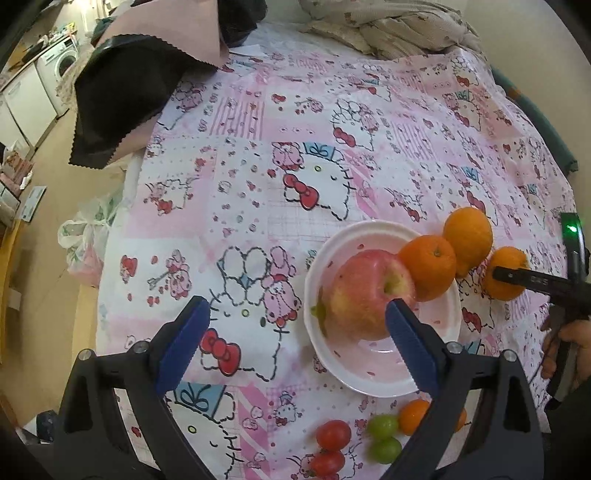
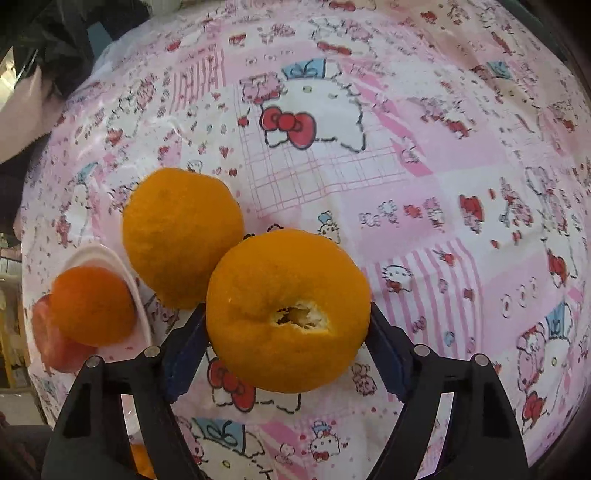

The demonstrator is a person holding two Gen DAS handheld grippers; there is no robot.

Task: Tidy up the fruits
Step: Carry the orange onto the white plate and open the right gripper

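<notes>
A white bowl (image 1: 369,384) on the Hello Kitty cloth holds a red apple (image 1: 365,295) and a small orange (image 1: 428,267). A second orange (image 1: 468,239) lies on the cloth behind the bowl. My right gripper (image 2: 286,350) is shut on a third orange (image 2: 288,310), just right of the bowl (image 2: 122,269); it also shows in the left wrist view (image 1: 508,273). My left gripper (image 1: 295,325) is open and empty, above the cloth at the bowl's near left. Cherry tomatoes (image 1: 332,435), green grapes (image 1: 384,435) and a small orange fruit (image 1: 415,415) lie in front of the bowl.
A black and pink cloth (image 1: 122,99) hangs at the table's far left corner. A crumpled beige blanket (image 1: 388,26) lies at the far edge. A plastic bag (image 1: 85,236) sits on the floor left of the table.
</notes>
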